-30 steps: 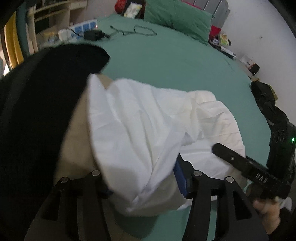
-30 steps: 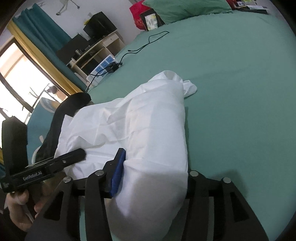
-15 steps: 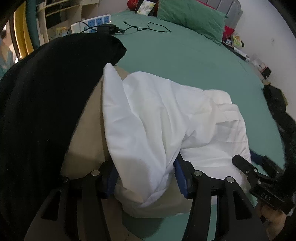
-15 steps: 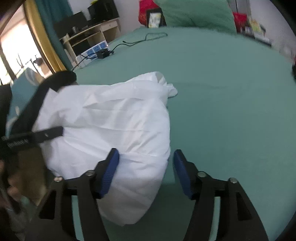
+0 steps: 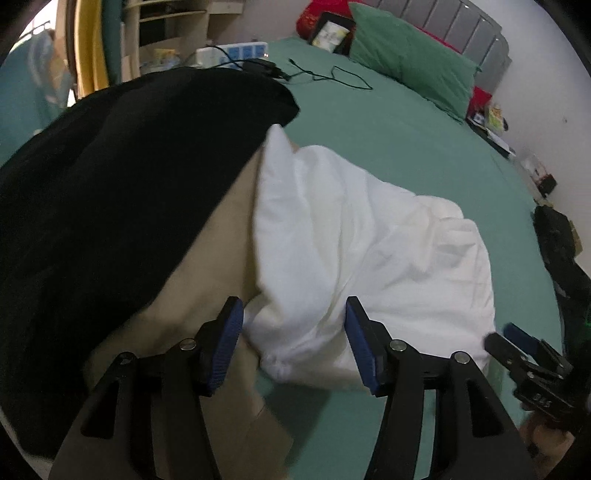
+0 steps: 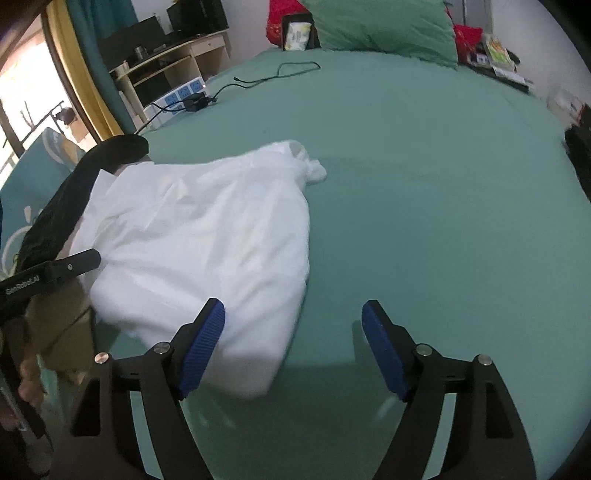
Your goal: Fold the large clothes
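Observation:
A white garment (image 5: 369,240) (image 6: 207,229) lies bunched and folded on the green bed sheet (image 6: 406,166). Its left edge rests on a beige garment (image 5: 207,295) and a black garment (image 5: 110,203). My left gripper (image 5: 293,306) is open, and the garment's near end lies loosely between its blue pads. One left finger (image 6: 74,264) shows over the cloth's left edge in the right wrist view. My right gripper (image 6: 293,304) is open and still opening, with only the garment's near corner beside its left pad. It also appears at the right edge as the right gripper (image 5: 502,334).
A green pillow (image 6: 376,26) sits at the bed's head. A black cable (image 6: 277,72) and a power strip (image 6: 181,92) lie at the far left. A dark object (image 5: 557,236) rests at the bed's right edge. Shelves and a window stand on the left.
The right gripper let go of the white garment, opened wide and drew back. The left gripper slid back, so its pads now show beside the cloth, which has settled on the bed.

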Demonstrator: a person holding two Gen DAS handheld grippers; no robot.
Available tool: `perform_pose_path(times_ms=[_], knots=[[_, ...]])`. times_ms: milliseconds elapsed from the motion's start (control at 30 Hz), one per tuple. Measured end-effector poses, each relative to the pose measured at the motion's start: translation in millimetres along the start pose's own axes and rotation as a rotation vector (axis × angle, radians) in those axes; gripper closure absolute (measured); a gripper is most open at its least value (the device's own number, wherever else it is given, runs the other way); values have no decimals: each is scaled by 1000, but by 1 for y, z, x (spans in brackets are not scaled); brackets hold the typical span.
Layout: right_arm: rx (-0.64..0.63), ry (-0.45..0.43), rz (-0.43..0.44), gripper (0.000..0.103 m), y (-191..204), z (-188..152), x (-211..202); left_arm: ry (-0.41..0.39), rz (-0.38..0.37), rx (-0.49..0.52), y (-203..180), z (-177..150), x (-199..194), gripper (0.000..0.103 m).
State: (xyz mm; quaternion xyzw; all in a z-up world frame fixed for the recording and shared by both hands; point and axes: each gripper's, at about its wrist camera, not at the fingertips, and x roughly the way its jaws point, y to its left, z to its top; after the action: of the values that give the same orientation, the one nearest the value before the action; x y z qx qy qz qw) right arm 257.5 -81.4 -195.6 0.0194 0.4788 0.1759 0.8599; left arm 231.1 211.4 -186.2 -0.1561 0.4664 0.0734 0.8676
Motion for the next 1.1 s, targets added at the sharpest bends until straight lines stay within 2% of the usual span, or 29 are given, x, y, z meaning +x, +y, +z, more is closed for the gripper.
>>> perform_pose_path(times_ms=[167, 267, 400, 500, 733, 833, 967, 1100], knots=[[23, 23, -5, 26, -13, -26, -23, -19, 42, -6, 0, -22, -18, 44], [33, 27, -5, 26, -21, -42, -41, -59, 5, -20, -2, -41, -39, 44], [51, 23, -8, 26, -34, -64, -65, -99, 14, 4, -12, -66, -59, 44], [70, 20, -18, 26, -45, -80, -82, -101, 20, 32, -26, -80, -68, 44], [127, -1, -38, 26, -76, -114, -122, -100, -24, 84, -55, -109, -89, 44], [144, -13, -48, 26, -87, -123, -139, -95, 1, 107, -69, -121, -97, 44], [170, -44, -69, 26, -103, -131, -163, -91, -14, 116, -88, -132, -111, 44], [197, -86, -91, 26, -119, -136, -189, -125, -48, 136, -109, -137, -135, 44]])
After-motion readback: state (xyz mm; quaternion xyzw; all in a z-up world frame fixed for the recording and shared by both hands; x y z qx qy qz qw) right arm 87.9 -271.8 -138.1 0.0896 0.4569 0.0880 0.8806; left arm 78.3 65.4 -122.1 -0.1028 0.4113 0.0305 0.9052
